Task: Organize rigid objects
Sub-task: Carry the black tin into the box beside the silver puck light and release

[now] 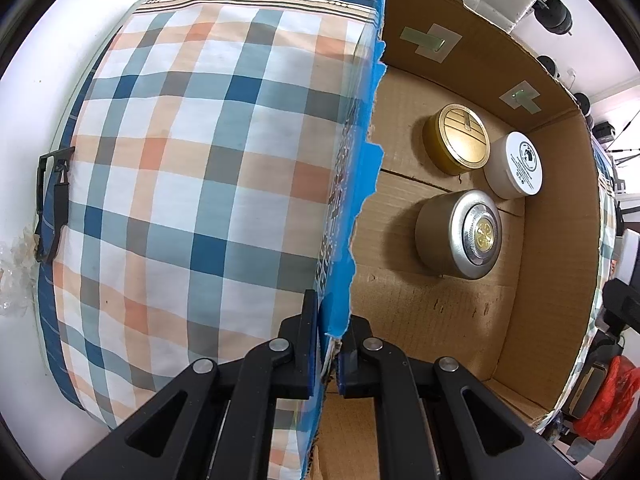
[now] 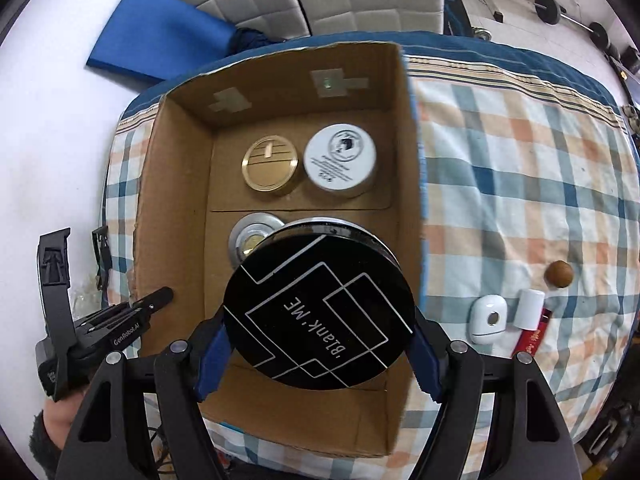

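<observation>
- My right gripper [image 2: 318,354] is clamped on a black round tin [image 2: 318,312], its blue pads pressing opposite sides of the rim, and holds it above the open cardboard box [image 2: 176,208] on the checked cloth.
- The tin looks rigid, with a glossy lid; I judge it slick, so the grip belongs across the widest part of its side wall, where it sits now.
- Its weight I cannot tell; a tin like this is probably light to moderate.
- The lid reads "Blank.ME" in white, amid white line-work.
- My left gripper [image 1: 330,354] is closed on the box's torn, blue-faced wall, steadying it.
- Inside sit a gold tin [image 2: 270,166], a white jar [image 2: 340,158] with a round printed emblem whose text is too small to read, and a silver tin [image 2: 250,236] partly hidden under mine.
- The left gripper's body reads "GenRobot.AI" in the right wrist view.
</observation>
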A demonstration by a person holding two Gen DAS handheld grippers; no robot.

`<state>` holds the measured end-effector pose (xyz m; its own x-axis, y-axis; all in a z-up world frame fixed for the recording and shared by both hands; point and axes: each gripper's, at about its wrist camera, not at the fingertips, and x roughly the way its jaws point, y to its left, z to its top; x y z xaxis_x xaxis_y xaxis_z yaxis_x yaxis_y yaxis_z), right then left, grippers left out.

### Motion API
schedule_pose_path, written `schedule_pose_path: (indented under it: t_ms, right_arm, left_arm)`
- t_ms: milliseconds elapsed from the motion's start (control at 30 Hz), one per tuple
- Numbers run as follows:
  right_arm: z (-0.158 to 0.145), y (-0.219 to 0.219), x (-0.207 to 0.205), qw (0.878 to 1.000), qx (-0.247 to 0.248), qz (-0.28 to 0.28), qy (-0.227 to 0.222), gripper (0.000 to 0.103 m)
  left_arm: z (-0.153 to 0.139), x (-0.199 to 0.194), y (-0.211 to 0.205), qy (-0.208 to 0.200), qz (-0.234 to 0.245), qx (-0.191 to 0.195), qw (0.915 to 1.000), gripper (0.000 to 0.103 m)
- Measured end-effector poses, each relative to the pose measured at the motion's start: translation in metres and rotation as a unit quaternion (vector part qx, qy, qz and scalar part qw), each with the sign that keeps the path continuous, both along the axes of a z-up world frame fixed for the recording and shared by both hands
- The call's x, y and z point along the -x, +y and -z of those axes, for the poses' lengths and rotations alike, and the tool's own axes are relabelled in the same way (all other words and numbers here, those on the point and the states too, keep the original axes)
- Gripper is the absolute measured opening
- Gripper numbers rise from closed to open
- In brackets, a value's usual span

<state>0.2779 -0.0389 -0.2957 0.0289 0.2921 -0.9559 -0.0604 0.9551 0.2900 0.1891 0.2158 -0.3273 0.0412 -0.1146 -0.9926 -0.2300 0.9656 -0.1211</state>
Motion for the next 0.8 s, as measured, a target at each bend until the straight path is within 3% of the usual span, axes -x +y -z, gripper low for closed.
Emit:
schedule_pose_path:
  t_ms: [200,800]
  right_arm:
    - [0.003,0.016,-0.006,1.0,0.005,-0.005,0.01,0.078]
    - [0.062,0.035,-0.034,0.996,0.048,0.013,0.071,0.078]
  left_arm:
    - [-0.001,0.001,0.0,-0.001,0.001,0.0,1.0,0.005]
    - [-0.003,-0.001,0.001,0.0,0.004,0.002,1.0,0.005]
